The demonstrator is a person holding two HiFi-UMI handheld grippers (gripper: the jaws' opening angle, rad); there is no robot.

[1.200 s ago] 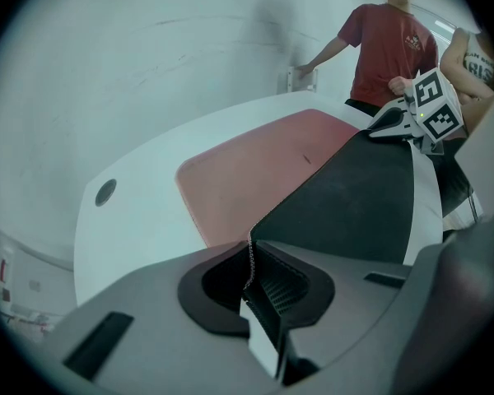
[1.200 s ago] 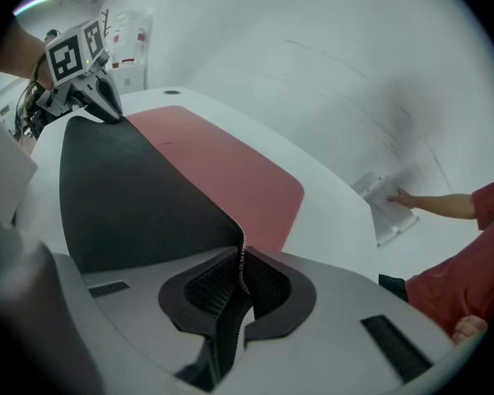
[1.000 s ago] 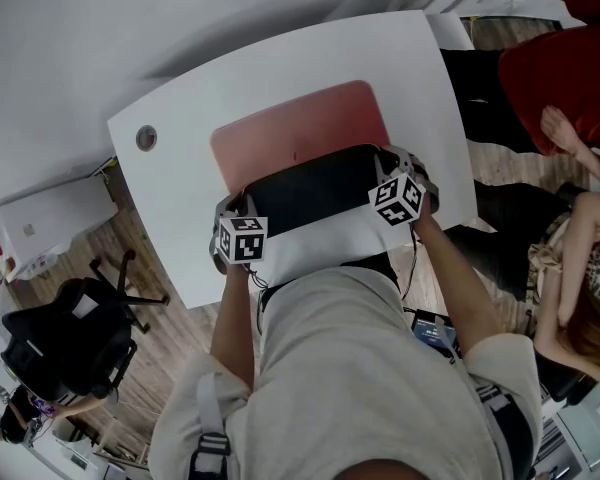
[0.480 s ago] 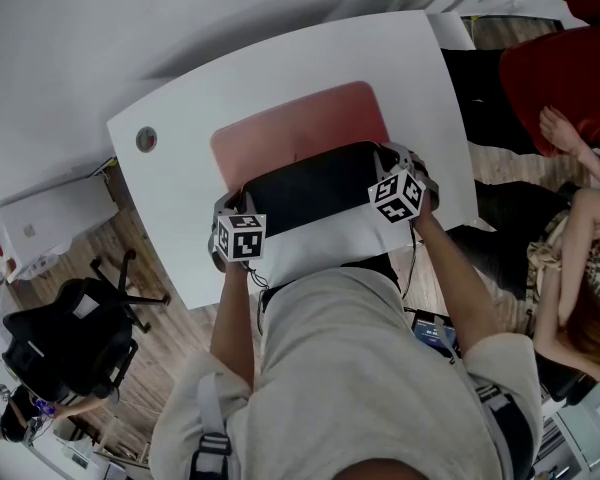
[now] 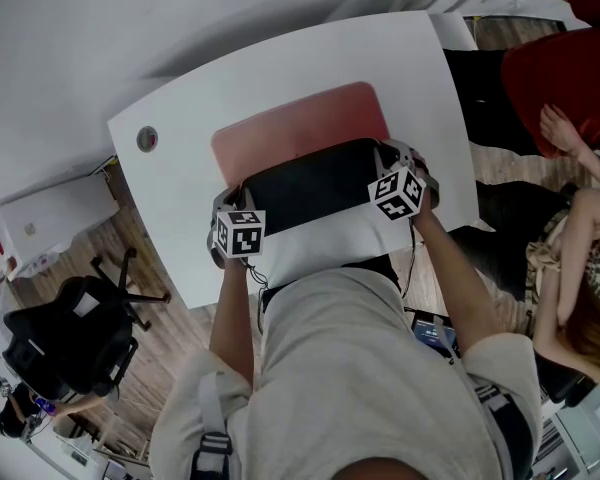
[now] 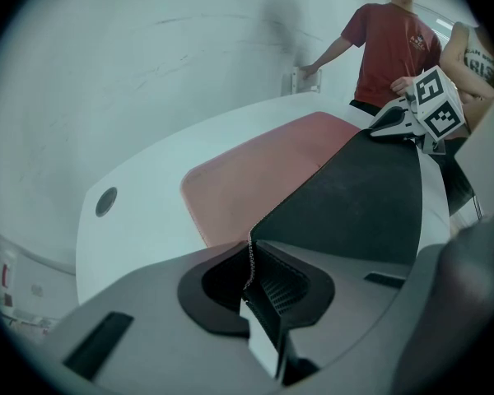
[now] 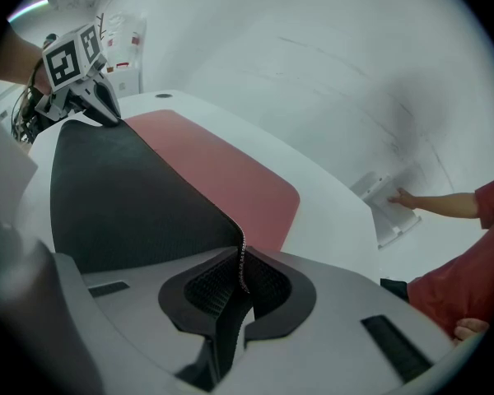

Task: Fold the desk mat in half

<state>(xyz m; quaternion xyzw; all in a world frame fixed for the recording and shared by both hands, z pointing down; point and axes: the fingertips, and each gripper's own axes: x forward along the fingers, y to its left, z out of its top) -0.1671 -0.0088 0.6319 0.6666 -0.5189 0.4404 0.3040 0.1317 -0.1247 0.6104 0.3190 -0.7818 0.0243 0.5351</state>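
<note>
- Roughly midway, by the look of it: holds the desk mat (image 5: 300, 136) with its near edge raised off the table (image 5: 170, 183), black underside up, pink far half flat at the table's middle.
- Clamps the left gripper (image 6: 251, 280) tight on the mat's near-left stitched corner.
- Clamps the right gripper (image 7: 242, 282) likewise on the near-right corner.
- Leaves, probably, carrying that edge over to the table's far side and laying it down.
- Shows no container on the table.

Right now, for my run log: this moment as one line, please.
left gripper: shut on desk mat corner | right gripper: shut on other corner | desk mat: near edge lifted, black underside showing | fold: unfinished
</note>
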